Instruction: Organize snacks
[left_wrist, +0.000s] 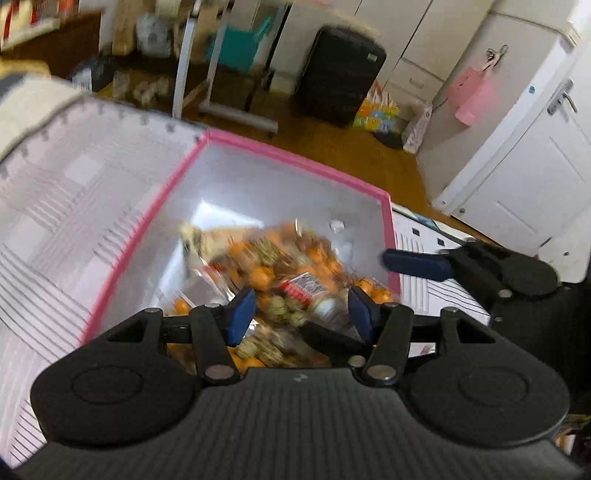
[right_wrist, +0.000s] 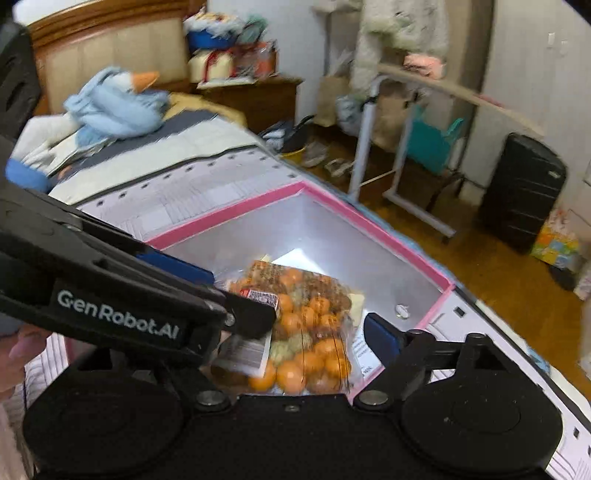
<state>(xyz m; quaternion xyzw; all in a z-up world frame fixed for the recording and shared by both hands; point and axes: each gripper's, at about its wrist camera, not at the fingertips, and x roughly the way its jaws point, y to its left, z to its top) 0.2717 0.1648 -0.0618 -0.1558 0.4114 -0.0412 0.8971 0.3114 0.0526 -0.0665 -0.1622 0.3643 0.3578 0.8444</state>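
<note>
I'm looking down at the bed (right_wrist: 207, 177), its pale patterned cover filling the left of both views, and on it sits the pink-rimmed box (left_wrist: 291, 155) with a silvery lining, its far corner pointing toward the wooden floor. Inside the box, toward the near side, lies the snack bag (right_wrist: 310, 332): a clear packet stuffed with orange and tan wrapped pieces, a red-and-white label on top and a white printed label at its near-left edge. A flat pale packet (right_wrist: 356, 304) peeks out from under it, on the right side.

My left claw (left_wrist: 301, 308) hovers over the near end of the bag with its blue pads spread wide, gripping nothing that I can see; it angles down and forward into the box. My right claw (right_wrist: 321, 328) comes in from the right edge of the box, tilted down too. One blue pad shows clear of the bag and the other is hidden behind the left claw's body, so it looks spread, empty.

I judge the step to be settling this bag in the box. To do it well, I'd keep both claws clear of the crinkly film, nudge the bag flat toward a corner of the box, and leave room for further packets.
</note>
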